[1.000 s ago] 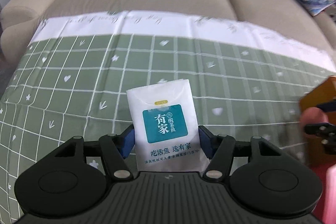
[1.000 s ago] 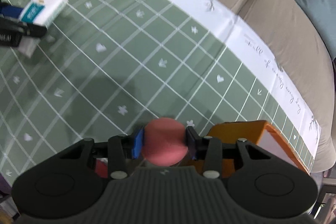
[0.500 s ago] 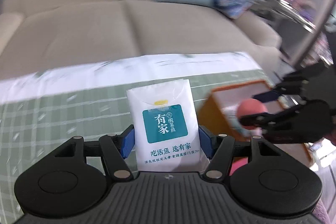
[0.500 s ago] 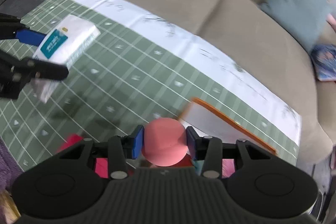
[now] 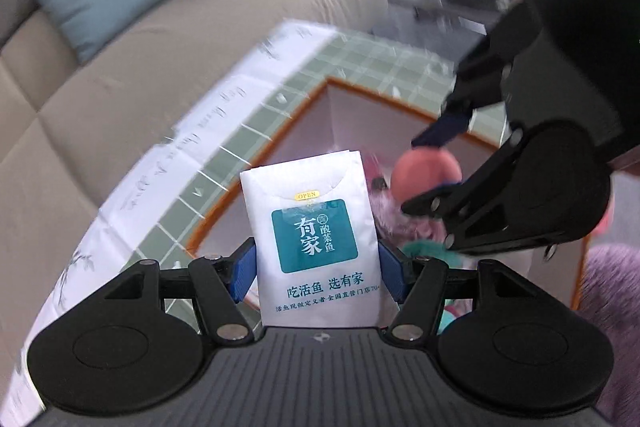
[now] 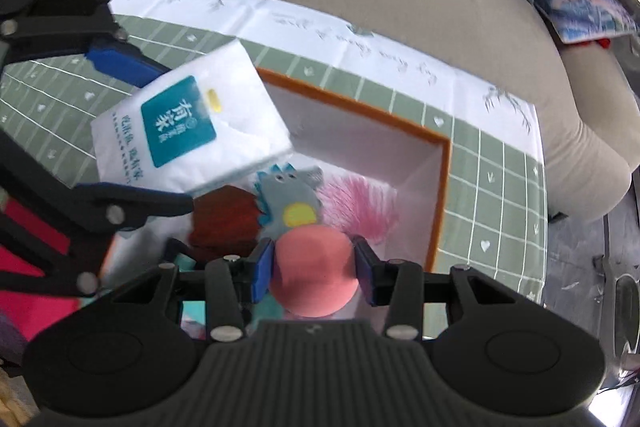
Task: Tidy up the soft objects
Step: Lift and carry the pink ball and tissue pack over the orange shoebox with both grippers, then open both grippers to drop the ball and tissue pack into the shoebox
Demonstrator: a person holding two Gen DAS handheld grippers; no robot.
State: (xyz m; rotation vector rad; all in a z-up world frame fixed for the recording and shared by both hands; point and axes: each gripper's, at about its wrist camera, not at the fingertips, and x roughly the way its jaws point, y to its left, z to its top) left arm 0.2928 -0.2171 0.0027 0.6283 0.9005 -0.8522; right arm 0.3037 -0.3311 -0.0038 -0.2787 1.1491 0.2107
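Box: orange-rimmed white storage box on the green checked cloth, already holding plush toys.
Left gripper: we clamp the white tissue packet with teal label above the box.
Right gripper: jaws pinch the pink foam ball over it.
Advice: we should lower each into free space before releasing.

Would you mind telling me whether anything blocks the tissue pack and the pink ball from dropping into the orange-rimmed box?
No lid or cover shows on the orange-rimmed box. The tissue pack in the left claw and the pink ball in the right claw hang over it; soft toys already lie inside, beneath them.
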